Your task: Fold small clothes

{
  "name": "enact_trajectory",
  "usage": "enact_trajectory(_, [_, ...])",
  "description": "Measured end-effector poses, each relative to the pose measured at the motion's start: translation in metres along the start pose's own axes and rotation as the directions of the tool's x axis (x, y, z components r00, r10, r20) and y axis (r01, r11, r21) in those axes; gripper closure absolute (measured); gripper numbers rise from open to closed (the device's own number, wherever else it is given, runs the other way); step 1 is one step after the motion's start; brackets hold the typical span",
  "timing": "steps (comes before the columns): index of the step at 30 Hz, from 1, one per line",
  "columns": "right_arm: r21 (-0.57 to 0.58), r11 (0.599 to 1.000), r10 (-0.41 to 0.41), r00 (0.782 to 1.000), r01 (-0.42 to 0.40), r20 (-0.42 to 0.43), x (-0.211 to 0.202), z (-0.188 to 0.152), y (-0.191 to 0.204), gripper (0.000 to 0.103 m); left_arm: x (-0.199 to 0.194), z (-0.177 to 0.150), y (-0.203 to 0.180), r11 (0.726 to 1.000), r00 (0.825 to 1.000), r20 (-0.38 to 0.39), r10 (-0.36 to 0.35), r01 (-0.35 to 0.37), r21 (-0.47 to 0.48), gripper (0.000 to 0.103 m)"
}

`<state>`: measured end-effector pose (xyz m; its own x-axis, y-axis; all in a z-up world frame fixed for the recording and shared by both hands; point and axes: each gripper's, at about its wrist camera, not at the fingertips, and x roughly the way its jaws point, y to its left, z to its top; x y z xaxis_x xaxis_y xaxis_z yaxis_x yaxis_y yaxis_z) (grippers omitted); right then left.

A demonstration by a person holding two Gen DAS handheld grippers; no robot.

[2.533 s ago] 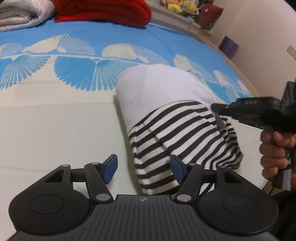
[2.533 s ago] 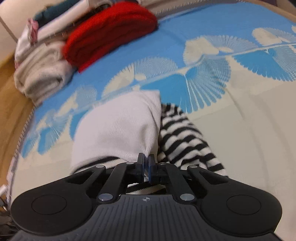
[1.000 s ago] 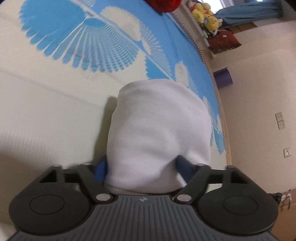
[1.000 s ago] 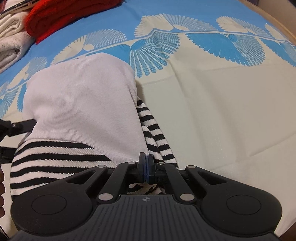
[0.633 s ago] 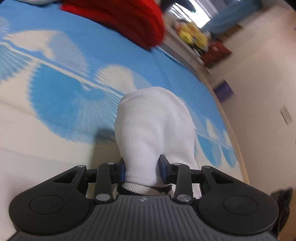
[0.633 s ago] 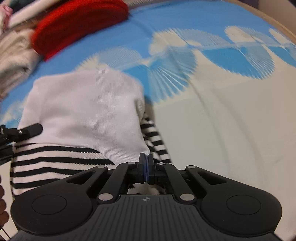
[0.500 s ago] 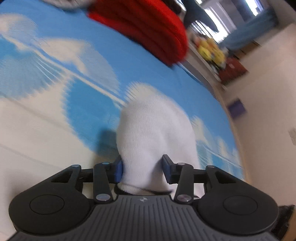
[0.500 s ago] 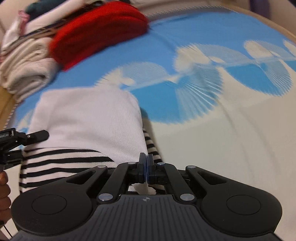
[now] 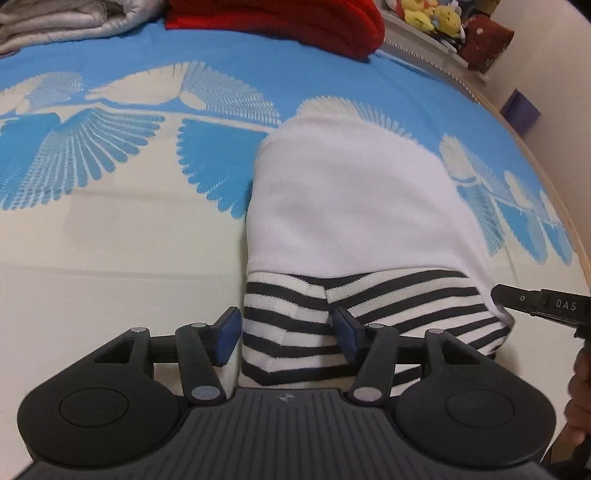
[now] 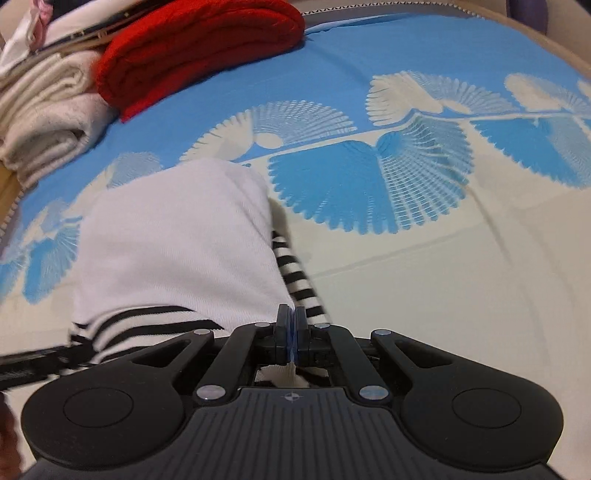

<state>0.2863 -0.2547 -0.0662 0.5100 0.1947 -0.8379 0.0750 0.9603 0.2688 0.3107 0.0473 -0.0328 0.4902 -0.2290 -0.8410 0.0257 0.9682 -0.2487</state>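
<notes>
A small garment, white with a black-and-white striped end, lies folded on the blue and cream bedsheet. My left gripper hangs over the striped end near me; its jaws are opening, the striped cloth lies between the blue pads, and the left pad stands off it. My right gripper is shut on the garment's near right edge, with white cloth pinched between its pads. In the left wrist view the right gripper shows at the garment's right corner.
A folded red knit and folded cream towels are stacked at the far end of the bed. Plush toys sit on a ledge beyond. A purple box stands by the wall past the bed's right edge.
My left gripper closed around the white folded end, then drew back and opened over the striped end. The right gripper stayed shut on the garment's edge and shifted with it.
</notes>
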Motion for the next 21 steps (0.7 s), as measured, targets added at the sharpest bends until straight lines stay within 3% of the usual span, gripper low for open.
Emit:
enact_trajectory(1, [0.008, 1.0, 0.005, 1.0, -0.005, 0.02, -0.004, 0.0, 0.0, 0.101, -0.008, 0.0, -0.002, 1.0, 1.0, 0.008, -0.005, 0.004, 0.008, 0.043])
enact_trajectory(4, [0.029, 0.998, 0.05, 0.994, -0.053, 0.102, -0.024, 0.002, -0.008, 0.083, -0.026, -0.002, -0.006, 0.999, 0.999, 0.009, -0.035, 0.035, 0.038, 0.043])
enact_trajectory(5, [0.04, 0.996, 0.079, 0.992, -0.083, 0.102, -0.026, 0.002, -0.012, 0.07, -0.028, -0.004, -0.007, 0.998, 0.999, -0.003, -0.042, 0.042, 0.046, 0.043])
enact_trajectory(7, [0.07, 0.987, 0.143, 0.987, -0.148, 0.071, -0.026, 0.0, -0.021, 0.063, -0.031, -0.011, -0.01, 0.998, 0.999, -0.026, -0.042, 0.044, 0.049, 0.043])
enact_trajectory(10, [0.039, 0.976, 0.214, 0.977, -0.214, 0.009, -0.019, -0.007, -0.018, 0.063, -0.023, -0.02, -0.014, 0.998, 0.998, -0.048, -0.03, 0.033, 0.049, 0.041])
enact_trajectory(13, [-0.031, 0.987, 0.159, 0.987, -0.16, -0.041, -0.007, -0.014, -0.008, 0.063, -0.016, -0.024, -0.016, 0.998, 0.999, -0.05, 0.015, -0.012, 0.063, 0.032])
enact_trajectory(14, [-0.038, 0.989, 0.143, 0.988, -0.146, -0.063, -0.003, -0.015, -0.006, 0.068, -0.017, -0.024, -0.016, 0.999, 0.998, -0.057, 0.01, -0.008, 0.048, 0.032])
enact_trajectory(15, [-0.039, 0.99, 0.136, 0.988, -0.139, -0.067, -0.001, -0.016, -0.004, 0.095, -0.021, -0.023, -0.015, 1.0, 0.998, -0.064, -0.003, 0.004, 0.029, 0.033])
enact_trajectory(19, [-0.025, 0.994, 0.106, 0.994, -0.106, -0.001, -0.009, -0.014, -0.006, 0.098, -0.017, -0.031, -0.016, 0.994, 0.997, -0.078, 0.019, -0.01, 0.105, 0.032])
enact_trajectory(21, [-0.02, 0.998, 0.053, 0.998, -0.053, -0.021, -0.005, -0.015, -0.009, 0.099, -0.002, -0.039, -0.005, 0.999, 0.993, -0.118, -0.005, 0.01, 0.042, 0.029])
